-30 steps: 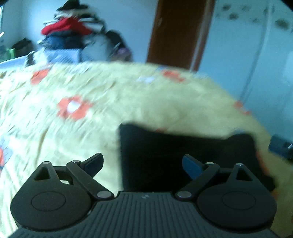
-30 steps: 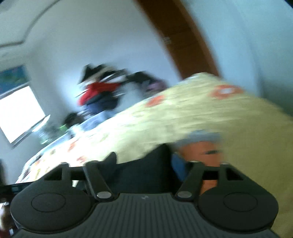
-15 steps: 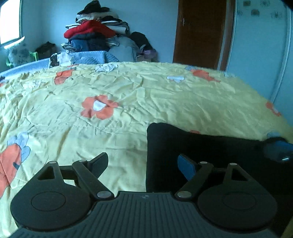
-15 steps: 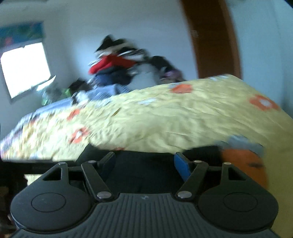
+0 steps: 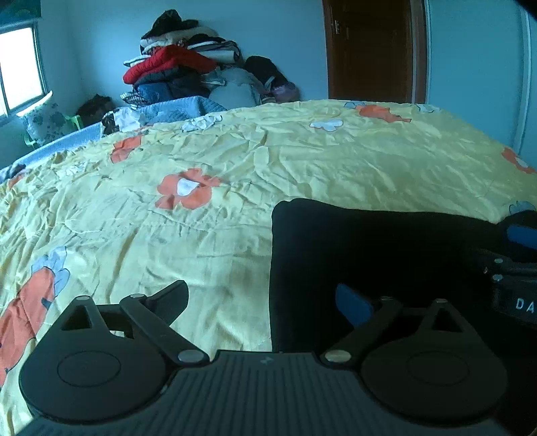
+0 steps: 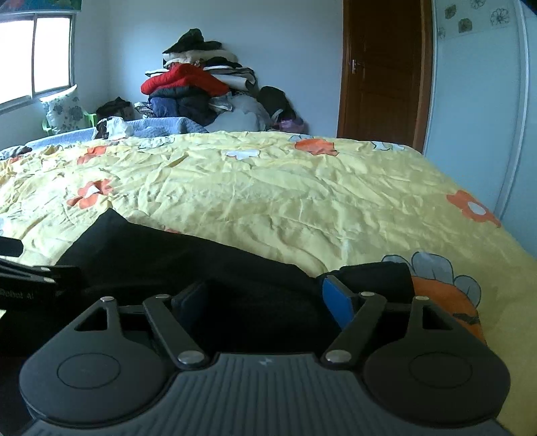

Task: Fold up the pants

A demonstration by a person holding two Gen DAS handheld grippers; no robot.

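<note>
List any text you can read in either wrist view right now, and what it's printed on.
"DA", cut off by the frame edge: white letters on the right gripper body, left wrist view.
"obot 4", roughly; first letters blurred, unsure: white print on the left gripper body, right wrist view.
Nothing else readable; wall flower stickers carry no words.

Cool, dim daylight enters from the window (image 6: 37,57) at far left, overexposed to white. Away from it the black pants (image 5: 369,241) lose all detail. Both views are sharp, edges bowed by fisheye, corners vignetted.

pants (image 5: 369,248) on bedspread (image 5: 235,161), clothes pile (image 5: 181,70) behind
</note>
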